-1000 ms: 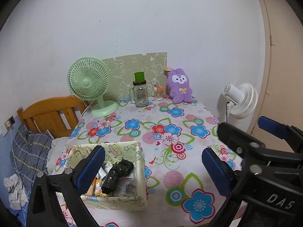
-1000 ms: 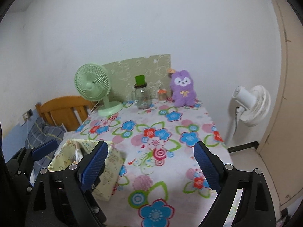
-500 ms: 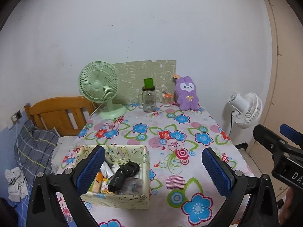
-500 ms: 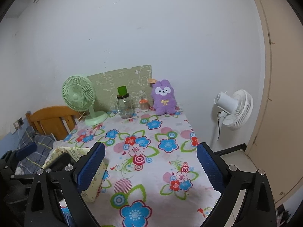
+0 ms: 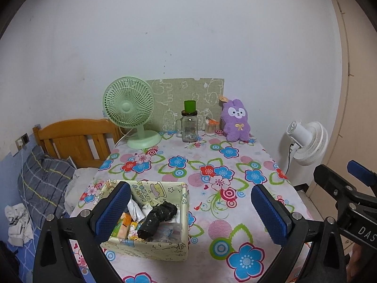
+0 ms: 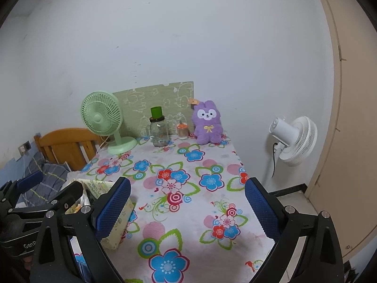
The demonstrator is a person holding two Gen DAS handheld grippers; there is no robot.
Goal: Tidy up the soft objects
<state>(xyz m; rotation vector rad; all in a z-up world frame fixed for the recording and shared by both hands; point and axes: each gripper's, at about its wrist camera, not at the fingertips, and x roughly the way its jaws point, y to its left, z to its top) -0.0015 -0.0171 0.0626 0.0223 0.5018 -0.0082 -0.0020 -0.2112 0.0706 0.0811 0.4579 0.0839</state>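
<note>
Here the left hand-held gripper (image 5: 188, 212) hangs above the near end of the bench (image 5: 212, 160), its blue pads spread wide with nothing between them. The right hand-held gripper (image 6: 187, 206) is likewise released and empty, held over the flowered cloth. A purple plush rabbit (image 5: 236, 120) sits upright at the far end of the bench against the wall, just beside a small orange-lidded jar (image 5: 210, 128) and near a glass mug with a green cup on top (image 5: 189, 123). A green desk fan (image 5: 132, 110) stands further left. Near the front left corner, a patterned box (image 5: 165, 247) holds a black bundle (image 5: 157, 218) and assorted packets.
</note>
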